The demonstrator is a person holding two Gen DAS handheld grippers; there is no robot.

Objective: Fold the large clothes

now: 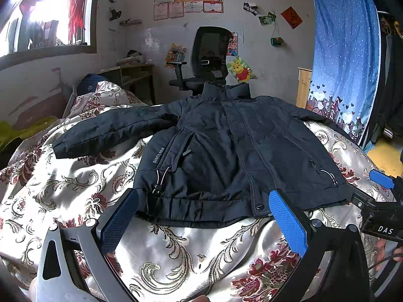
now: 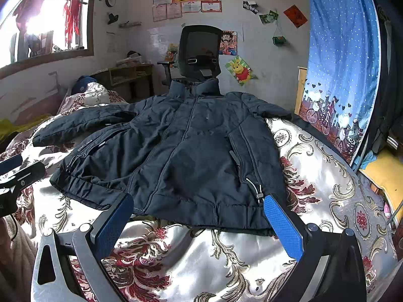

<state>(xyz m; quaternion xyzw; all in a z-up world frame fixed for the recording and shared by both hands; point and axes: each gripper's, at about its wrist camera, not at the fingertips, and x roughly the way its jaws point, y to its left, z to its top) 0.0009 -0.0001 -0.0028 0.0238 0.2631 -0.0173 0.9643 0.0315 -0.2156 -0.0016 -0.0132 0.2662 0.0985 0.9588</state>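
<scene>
A dark navy padded jacket (image 1: pixel 226 146) lies front up and zipped on the bed, collar far, hem near. Its left sleeve stretches out to the left. It also shows in the right wrist view (image 2: pixel 191 156). My left gripper (image 1: pixel 201 201) is open and empty, its blue pads just before the hem's left and middle. My right gripper (image 2: pixel 199 206) is open and empty, just before the hem's right half. The right gripper also shows at the right edge of the left wrist view (image 1: pixel 377 191). The left gripper's body shows at the left edge of the right wrist view (image 2: pixel 15 176).
The bed has a floral satin cover (image 1: pixel 176 251). A black office chair (image 1: pixel 209 58) stands behind the jacket's collar. A blue dotted curtain (image 1: pixel 347 58) hangs at the right. A wooden shelf (image 1: pixel 131 75) and a window (image 1: pixel 45 15) are at the left.
</scene>
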